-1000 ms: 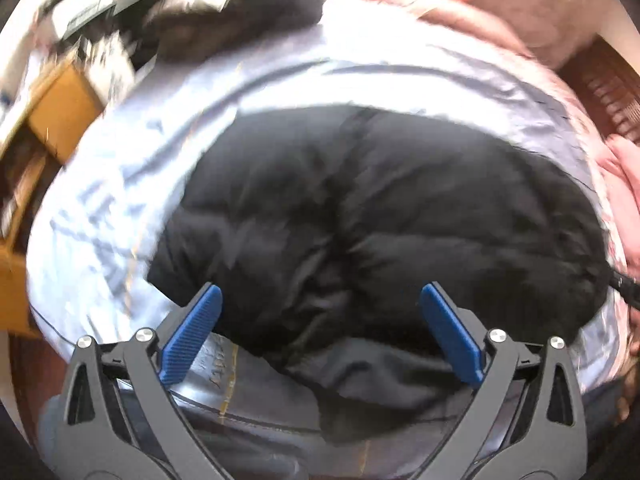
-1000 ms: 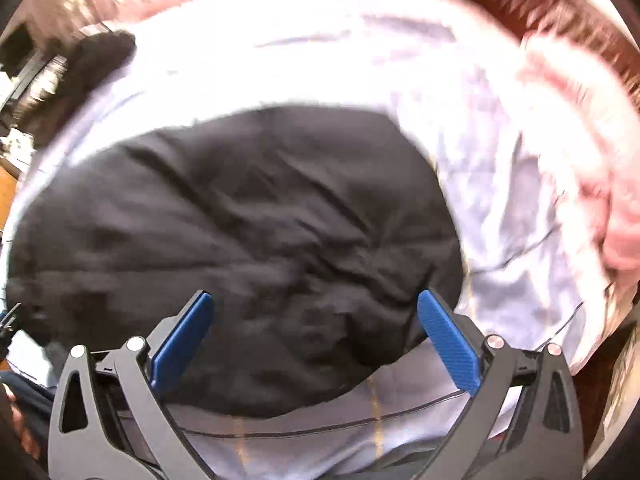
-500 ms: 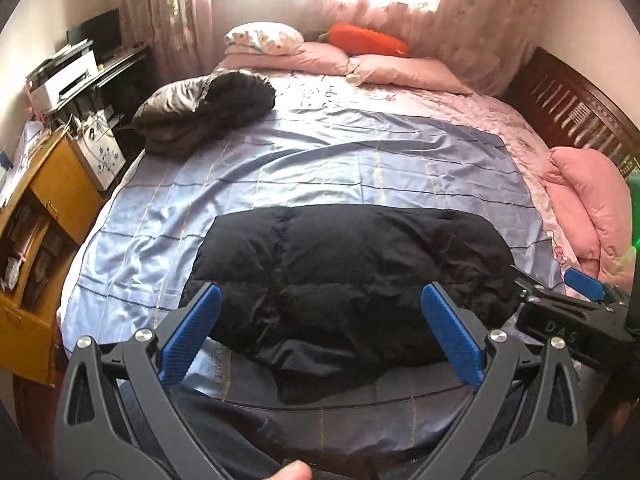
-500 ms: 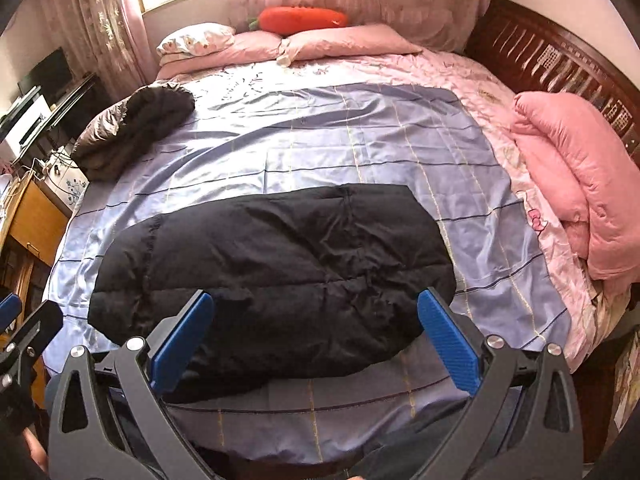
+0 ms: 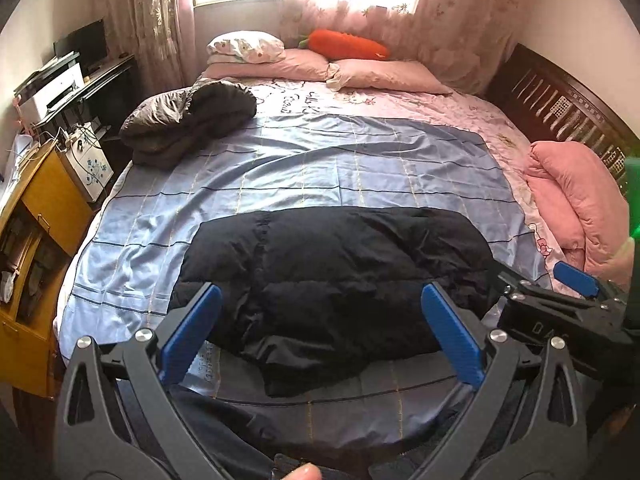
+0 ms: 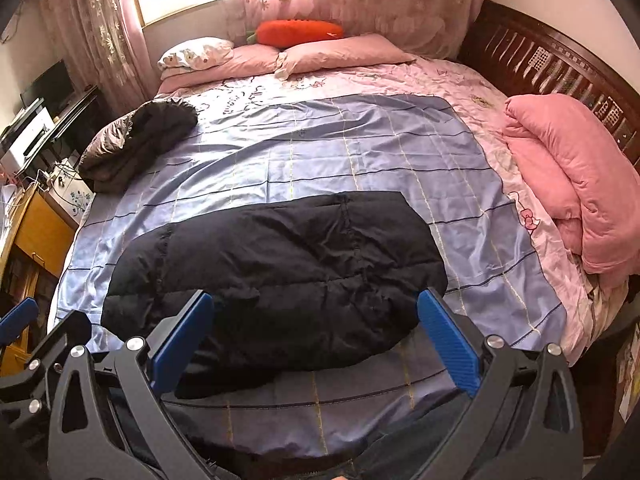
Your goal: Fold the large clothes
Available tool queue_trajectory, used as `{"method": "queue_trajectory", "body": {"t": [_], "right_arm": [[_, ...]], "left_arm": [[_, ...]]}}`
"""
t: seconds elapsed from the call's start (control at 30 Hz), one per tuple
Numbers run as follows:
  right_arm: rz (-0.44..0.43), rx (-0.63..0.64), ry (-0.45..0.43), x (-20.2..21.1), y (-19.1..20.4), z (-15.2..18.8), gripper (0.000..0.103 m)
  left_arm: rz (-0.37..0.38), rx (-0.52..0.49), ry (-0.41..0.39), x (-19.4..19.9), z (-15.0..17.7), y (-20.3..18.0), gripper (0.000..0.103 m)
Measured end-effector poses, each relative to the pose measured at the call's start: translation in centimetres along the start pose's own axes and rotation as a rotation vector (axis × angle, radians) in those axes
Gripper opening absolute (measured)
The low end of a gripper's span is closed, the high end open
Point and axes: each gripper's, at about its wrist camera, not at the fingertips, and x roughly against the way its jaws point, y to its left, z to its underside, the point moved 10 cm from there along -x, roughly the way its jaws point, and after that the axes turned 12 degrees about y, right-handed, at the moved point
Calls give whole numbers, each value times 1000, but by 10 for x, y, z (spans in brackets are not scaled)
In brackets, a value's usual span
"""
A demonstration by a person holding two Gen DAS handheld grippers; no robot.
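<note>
On the far left of the bed (image 6: 480, 184) a grey coat (image 6: 132, 144) lies bunched up, maybe not folded yet. The black puffy coat (image 5: 332, 280) lies folded near the front edge. Left hand-held gripper (image 5: 320, 332) and right hand-held gripper (image 6: 314, 340) are wide apart, holding nothing.
</note>
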Motion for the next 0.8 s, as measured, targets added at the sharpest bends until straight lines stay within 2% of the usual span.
{"method": "queue_trajectory", "body": {"t": [0.8], "right_arm": [[9, 33, 0, 1, 14, 9, 102]], "left_arm": [[-11, -2, -20, 14, 3, -11, 101]]}}
